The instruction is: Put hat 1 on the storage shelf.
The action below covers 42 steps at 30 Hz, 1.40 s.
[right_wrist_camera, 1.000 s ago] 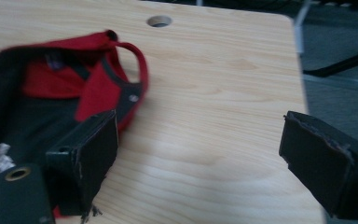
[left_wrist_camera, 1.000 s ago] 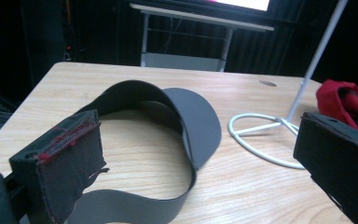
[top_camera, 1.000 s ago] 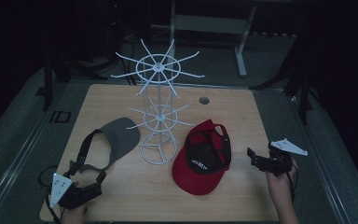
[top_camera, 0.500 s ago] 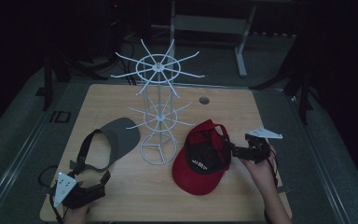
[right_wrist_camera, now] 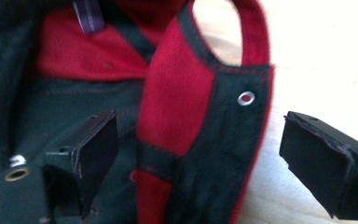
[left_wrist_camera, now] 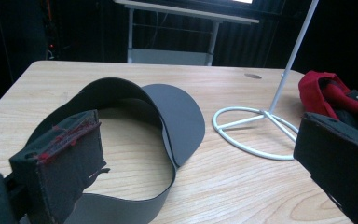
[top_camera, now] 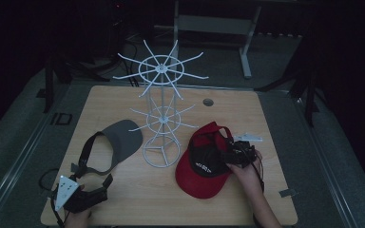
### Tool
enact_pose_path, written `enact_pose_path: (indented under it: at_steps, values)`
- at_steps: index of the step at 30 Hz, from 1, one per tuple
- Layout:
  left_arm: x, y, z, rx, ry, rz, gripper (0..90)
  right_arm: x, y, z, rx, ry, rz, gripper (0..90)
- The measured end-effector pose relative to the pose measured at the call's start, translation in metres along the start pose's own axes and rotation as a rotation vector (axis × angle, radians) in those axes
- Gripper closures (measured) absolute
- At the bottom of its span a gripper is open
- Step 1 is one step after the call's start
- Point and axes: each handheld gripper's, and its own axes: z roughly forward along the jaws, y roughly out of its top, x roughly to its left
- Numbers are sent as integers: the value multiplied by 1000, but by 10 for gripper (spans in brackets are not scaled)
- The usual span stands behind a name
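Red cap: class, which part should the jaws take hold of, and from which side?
Grip the side rim of the red cap, coming from the right. It lies opening-up, so one jaw can go inside and one outside. The right gripper is open and straddles that rim, probably a workable hold.

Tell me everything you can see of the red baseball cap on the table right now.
The red fabric baseball cap lies upside down on the wooden table, its opening facing up and its brim toward the person, right of the white wire rack's ring base. It has a black lining, black-trimmed edges, a rear opening with a strap and a small metal eyelet. The right gripper stands open astride the cap's rim, one jaw inside and one outside.
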Motion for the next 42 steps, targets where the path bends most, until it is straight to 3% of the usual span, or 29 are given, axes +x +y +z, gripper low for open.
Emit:
enact_pose_path:
  at_steps: [4,7,11,13,19,21,24,33,42]
  values:
    - [-1,0,0,4,-2,-1,17,8,-4,7,28,-19,-24,114]
    - [-1,0,0,7,-2,0,17,12,-5,13,45,-47,-43,165]
    - [0,0,0,6,0,-2,17,14,-6,16,38,-89,-54,323]
    - [0,0,0,8,1,-2,17,14,-6,17,44,-89,-58,345]
    - [-1,0,0,8,4,6,17,19,-5,21,74,-80,-97,577]
    - [-1,0,0,9,4,7,17,20,-3,21,85,-80,-103,715]
    - [-1,0,0,14,7,7,17,20,-2,21,98,-93,-131,824]
    - [0,-1,2,16,10,-7,17,16,5,4,26,-94,-127,842]
    - [0,-1,1,12,19,-4,17,11,30,-37,-91,-107,-138,844]
